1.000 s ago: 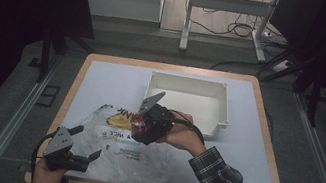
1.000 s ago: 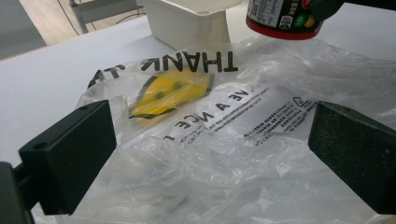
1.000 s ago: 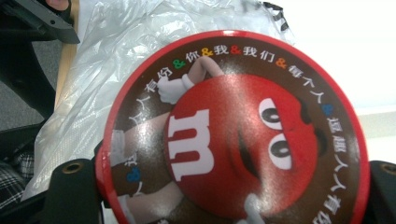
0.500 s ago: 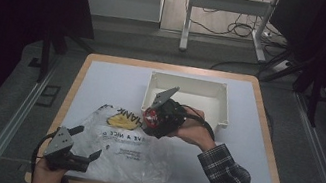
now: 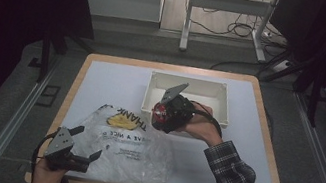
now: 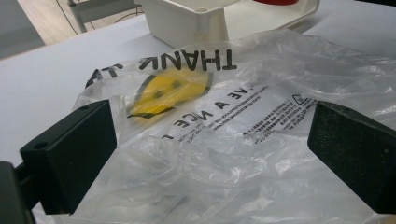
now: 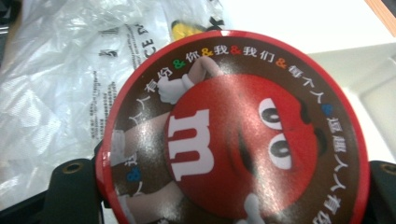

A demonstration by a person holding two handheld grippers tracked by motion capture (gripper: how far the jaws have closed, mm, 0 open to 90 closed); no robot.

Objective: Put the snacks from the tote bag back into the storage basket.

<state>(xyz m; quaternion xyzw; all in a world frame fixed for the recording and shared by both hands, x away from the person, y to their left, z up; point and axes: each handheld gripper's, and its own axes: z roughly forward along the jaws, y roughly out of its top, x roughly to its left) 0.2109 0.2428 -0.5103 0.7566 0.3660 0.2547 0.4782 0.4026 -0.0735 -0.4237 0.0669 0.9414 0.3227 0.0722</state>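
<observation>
My right gripper (image 5: 162, 117) is shut on a round red M&M's tin (image 5: 160, 113), held in the air above the near left corner of the white bin (image 5: 193, 82). In the right gripper view the tin's printed lid (image 7: 233, 135) faces the camera between the two black jaws. A clear plastic bag (image 5: 133, 149) with black lettering and a yellow smiley (image 5: 121, 121) lies flat on the table. My left gripper (image 5: 87, 143) sits at the bag's near left corner, open. In the left gripper view its jaws stand wide apart over the crumpled bag (image 6: 243, 135).
The white table top (image 5: 111, 82) has a wooden edge. The bin stands at the back middle, and its corner (image 6: 187, 18) lies beyond the bag. A person's plaid sleeve (image 5: 232, 177) comes in from the lower right. Dark floor surrounds the table.
My right gripper has carried the red tin rightward and away from the bag, up to the bin's near left corner. The left gripper has stayed put.
</observation>
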